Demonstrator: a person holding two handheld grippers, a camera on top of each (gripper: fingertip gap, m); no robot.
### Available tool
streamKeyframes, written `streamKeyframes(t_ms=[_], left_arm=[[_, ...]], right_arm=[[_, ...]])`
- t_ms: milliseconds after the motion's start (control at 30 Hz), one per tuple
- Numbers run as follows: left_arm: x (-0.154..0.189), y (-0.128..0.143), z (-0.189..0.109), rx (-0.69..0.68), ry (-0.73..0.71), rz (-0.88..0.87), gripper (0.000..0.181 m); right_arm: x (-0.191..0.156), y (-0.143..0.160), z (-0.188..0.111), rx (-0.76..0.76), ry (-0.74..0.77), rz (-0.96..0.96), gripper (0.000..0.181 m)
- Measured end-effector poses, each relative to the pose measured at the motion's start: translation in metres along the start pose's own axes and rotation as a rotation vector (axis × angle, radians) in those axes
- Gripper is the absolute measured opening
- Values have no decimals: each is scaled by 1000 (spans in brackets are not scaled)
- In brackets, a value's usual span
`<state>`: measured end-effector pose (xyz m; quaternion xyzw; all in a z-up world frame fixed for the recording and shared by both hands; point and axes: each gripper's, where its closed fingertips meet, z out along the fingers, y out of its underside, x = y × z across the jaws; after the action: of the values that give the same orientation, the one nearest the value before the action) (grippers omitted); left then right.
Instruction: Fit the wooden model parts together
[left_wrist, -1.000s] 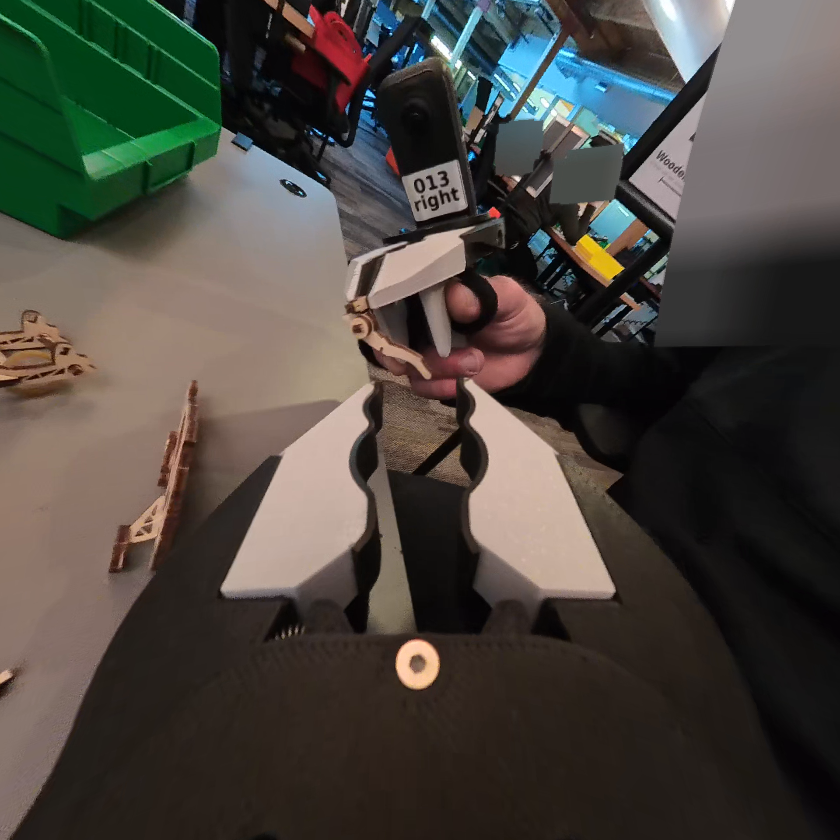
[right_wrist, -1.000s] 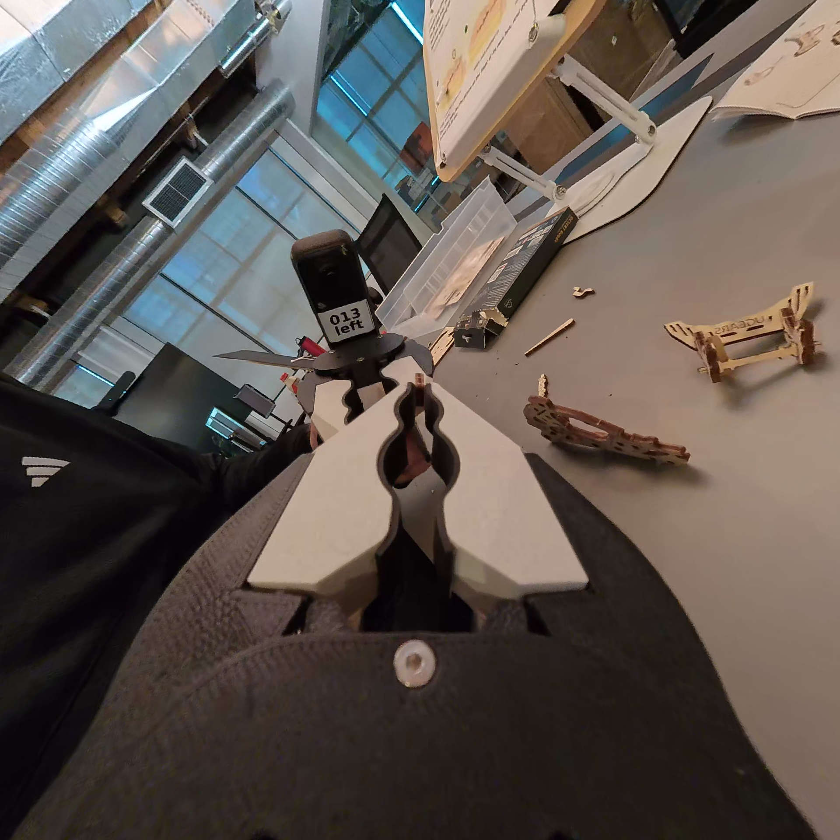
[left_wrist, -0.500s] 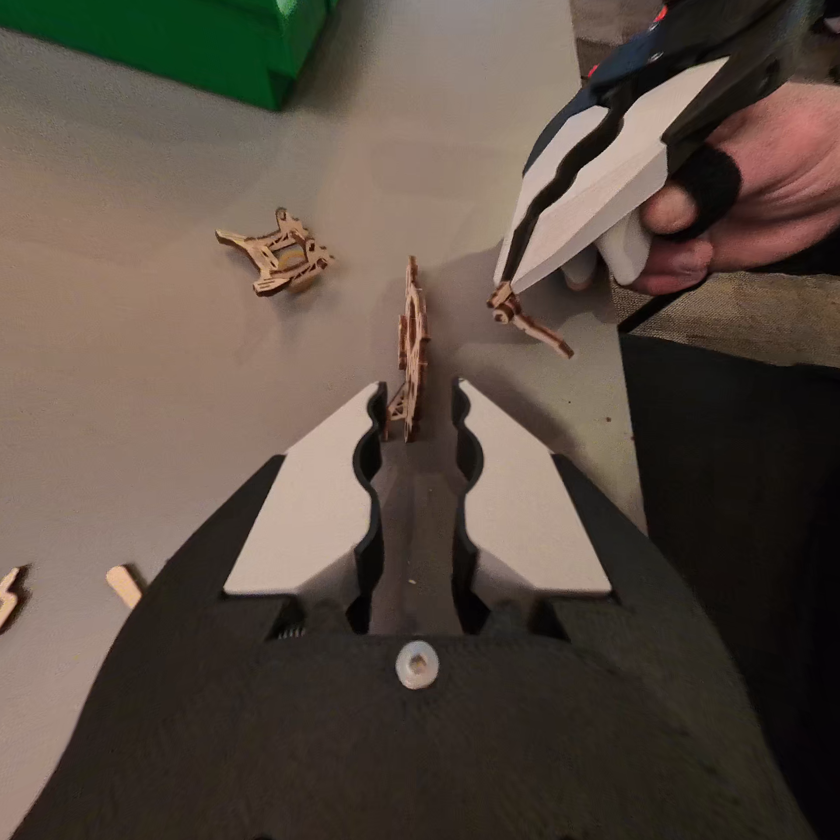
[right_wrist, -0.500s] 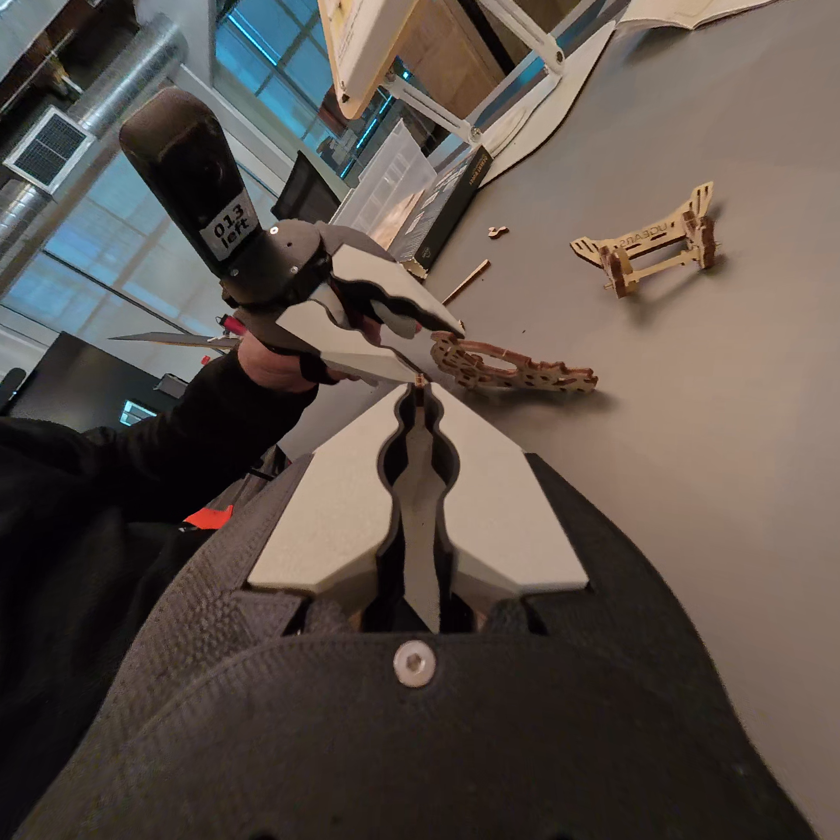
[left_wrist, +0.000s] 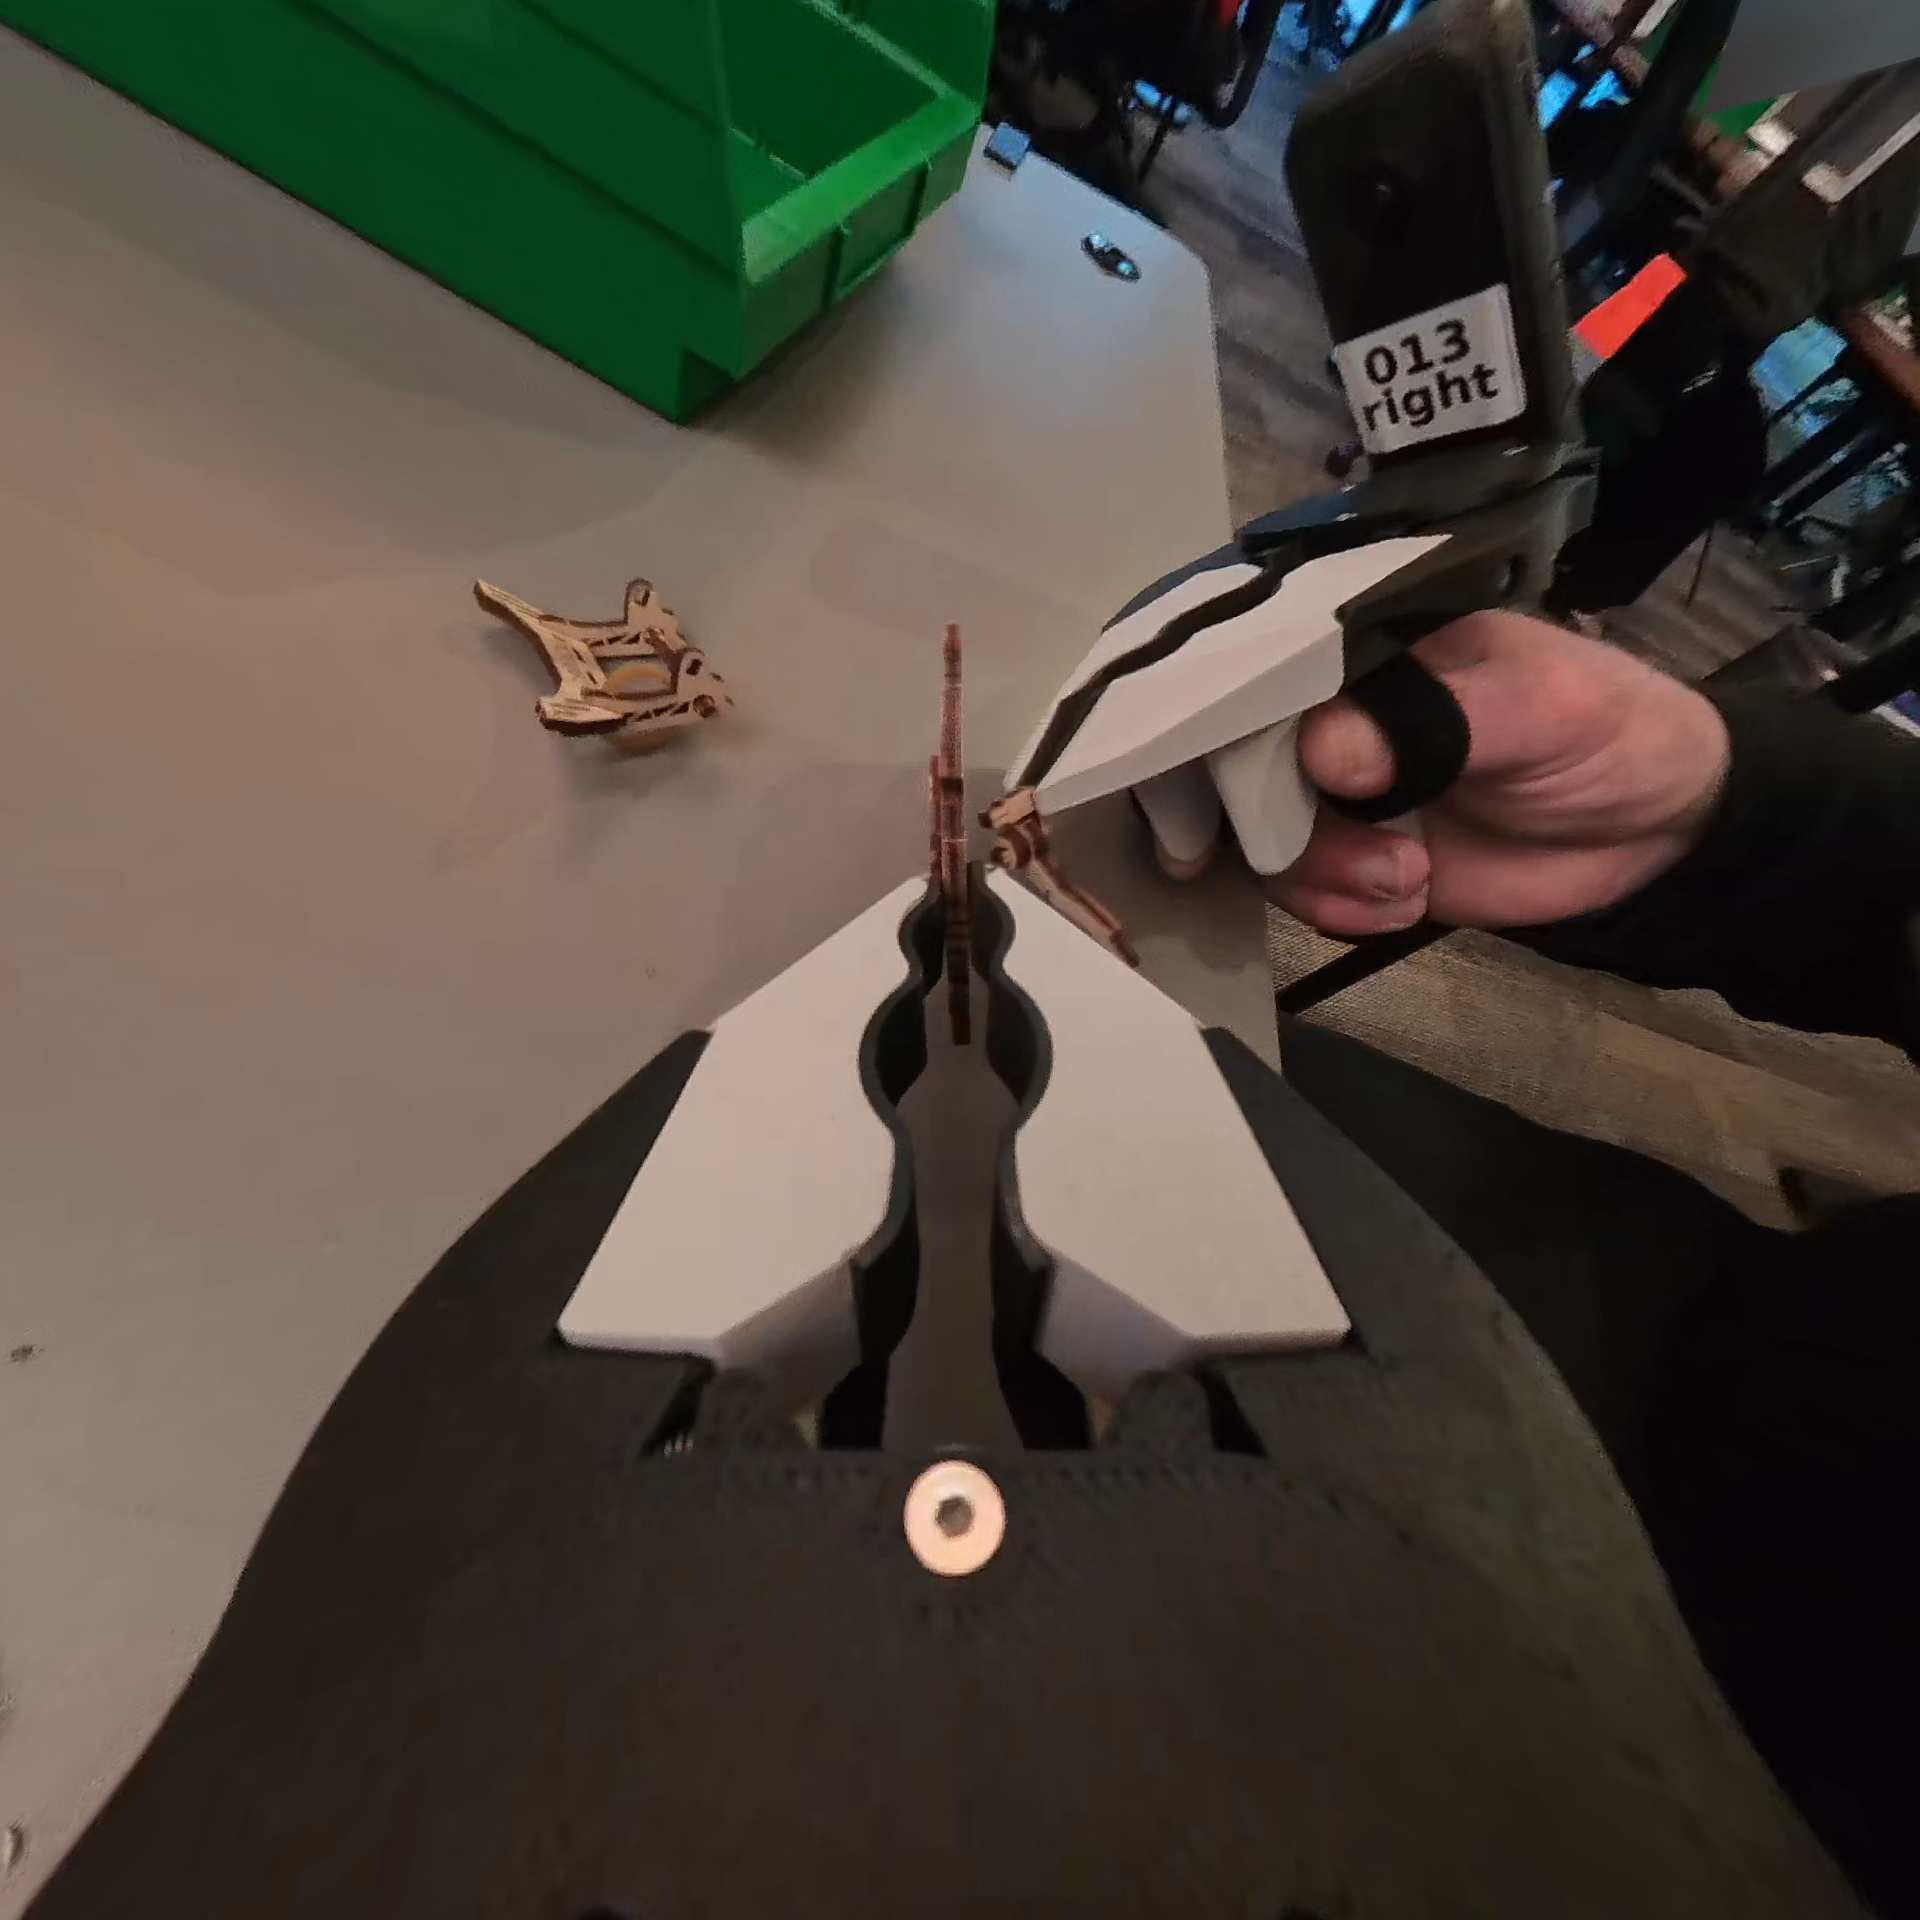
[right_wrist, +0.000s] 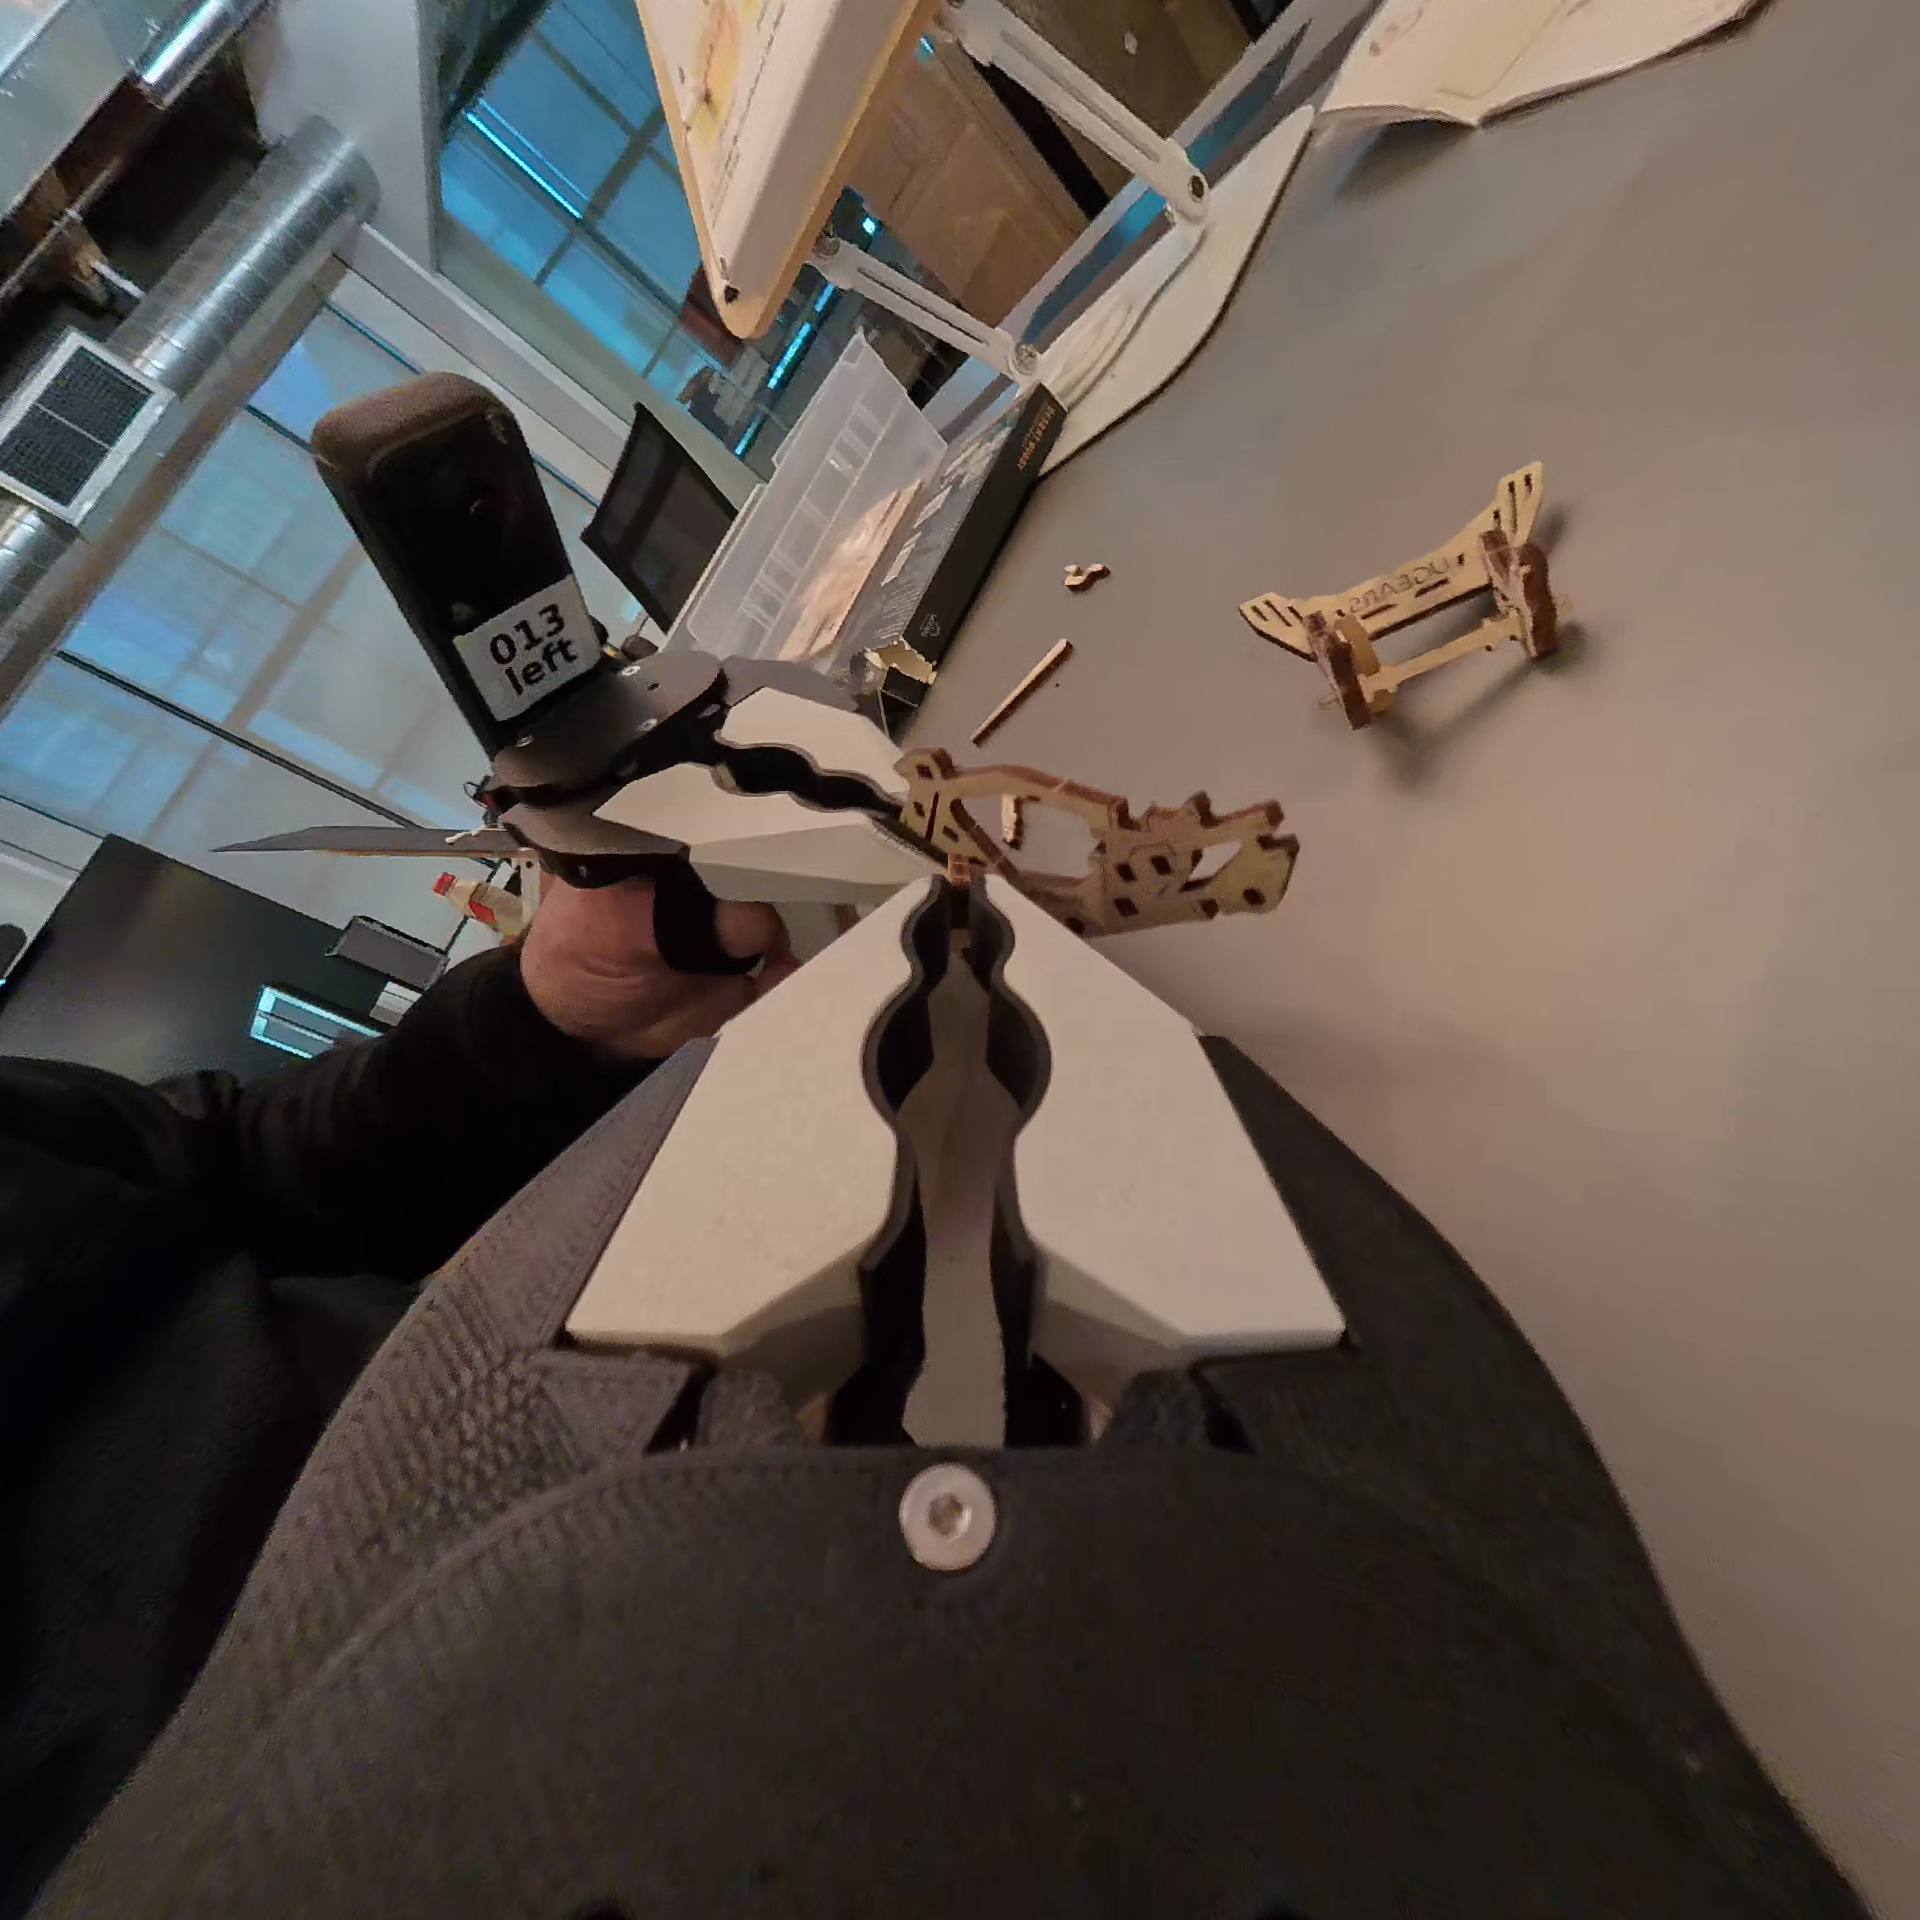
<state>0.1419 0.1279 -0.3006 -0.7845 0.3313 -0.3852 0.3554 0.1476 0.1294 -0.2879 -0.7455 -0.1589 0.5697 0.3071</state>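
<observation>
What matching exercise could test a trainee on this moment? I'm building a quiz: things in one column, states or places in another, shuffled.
Things:
1. flat wooden frame
2. small wooden arm piece
3. wooden stand
4. green bin

States or places:
A. at the table's far side
B. lying free on the table
C. clamped edge-on in the left gripper
D. pinched at the tip of the right gripper

Pairs: 1-C, 2-D, 3-B, 4-A

A white printed sticker (left_wrist: 1429, 374) marks each black camera (left_wrist: 1423, 187); the wooden stand (right_wrist: 1403, 623) bears engraved lettering.
</observation>
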Motion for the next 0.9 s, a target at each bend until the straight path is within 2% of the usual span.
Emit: streamKeyframes(t_ms=[133, 467, 700, 833, 900], left_arm=[[1, 7, 4, -5, -33, -8, 2], [10, 13, 5, -13, -2, -12, 10], [17, 16, 5, -32, 7, 42, 15], [18, 19, 7, -55, -41, 136, 15], [26, 22, 9, -69, -7, 143, 22]], right_arm=[[6, 5, 2, -31, 28, 18, 0], [9, 8, 4, -57, 39, 27, 0], [8, 9, 3, -72, 18, 45, 0], [7, 11, 1, -89, 13, 50, 0], [7, 12, 0, -91, 9, 58, 0]])
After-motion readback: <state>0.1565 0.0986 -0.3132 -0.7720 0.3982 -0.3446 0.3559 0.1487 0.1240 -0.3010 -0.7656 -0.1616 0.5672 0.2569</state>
